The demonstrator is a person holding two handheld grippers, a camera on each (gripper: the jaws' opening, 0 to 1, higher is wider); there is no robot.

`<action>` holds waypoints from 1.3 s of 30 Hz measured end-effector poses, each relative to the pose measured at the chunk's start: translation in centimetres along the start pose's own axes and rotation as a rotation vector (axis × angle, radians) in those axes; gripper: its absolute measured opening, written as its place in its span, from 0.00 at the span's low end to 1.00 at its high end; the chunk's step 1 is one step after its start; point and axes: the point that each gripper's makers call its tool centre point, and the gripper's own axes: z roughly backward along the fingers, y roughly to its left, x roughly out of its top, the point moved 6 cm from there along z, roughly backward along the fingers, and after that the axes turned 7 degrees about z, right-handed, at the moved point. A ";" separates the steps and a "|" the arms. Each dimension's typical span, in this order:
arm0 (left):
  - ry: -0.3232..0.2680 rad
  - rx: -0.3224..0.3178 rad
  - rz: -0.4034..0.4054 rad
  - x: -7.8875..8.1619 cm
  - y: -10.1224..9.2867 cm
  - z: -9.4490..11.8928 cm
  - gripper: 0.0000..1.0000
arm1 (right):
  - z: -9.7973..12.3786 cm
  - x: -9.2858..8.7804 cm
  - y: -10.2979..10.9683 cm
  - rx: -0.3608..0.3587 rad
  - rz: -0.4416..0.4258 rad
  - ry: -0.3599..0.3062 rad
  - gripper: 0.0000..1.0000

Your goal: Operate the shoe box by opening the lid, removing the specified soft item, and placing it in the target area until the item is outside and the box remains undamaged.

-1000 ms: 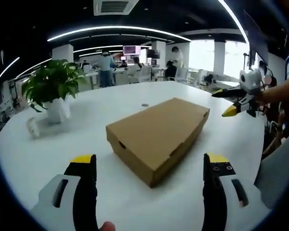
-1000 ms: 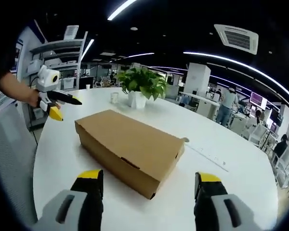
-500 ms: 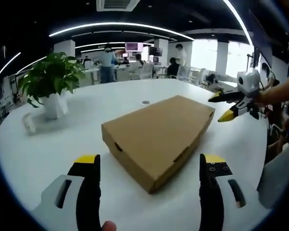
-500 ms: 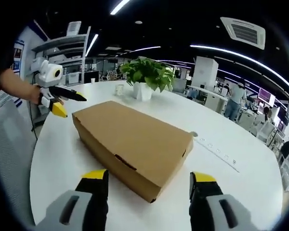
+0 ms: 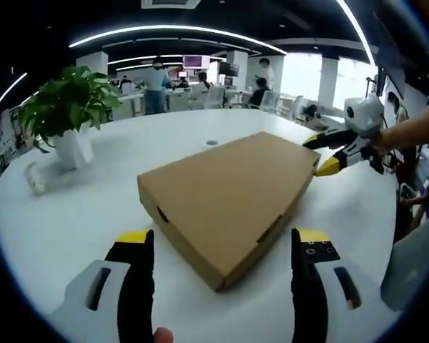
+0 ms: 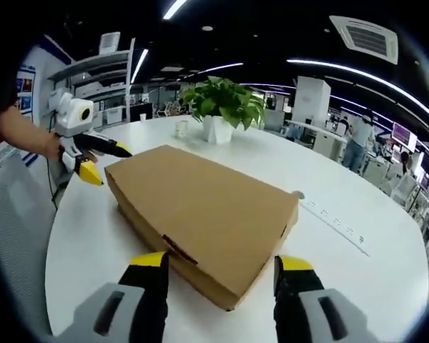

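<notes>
A closed cardboard shoe box (image 5: 225, 194) lay on a white table (image 5: 71, 221), just ahead of the left gripper (image 5: 216, 246) and right gripper (image 6: 217, 268), both with jaws apart. Pinching the lid edge too hard could crease it.

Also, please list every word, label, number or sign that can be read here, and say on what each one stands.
No text can be read in either view.
Box: plain brown cardboard, no print or label visible.
Wall posters at the left of the right gripper view: print too blurred to read.
Far screen in the left gripper view: too small to read.
</notes>
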 end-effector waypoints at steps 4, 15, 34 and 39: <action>0.007 -0.001 -0.008 0.0 -0.1 -0.4 0.72 | -0.3 -0.3 0.0 0.007 -0.017 0.007 0.58; 0.000 0.012 0.000 -0.3 0.3 -1.1 0.68 | -0.3 -0.3 0.7 -0.001 -0.028 0.019 0.57; 0.052 0.021 -0.039 -1.0 0.7 -1.5 0.65 | -0.3 -0.4 0.7 -0.019 -0.053 0.031 0.56; 0.066 0.012 -0.046 -0.9 0.9 -1.3 0.65 | -0.3 -0.2 1.2 -0.024 -0.065 0.029 0.55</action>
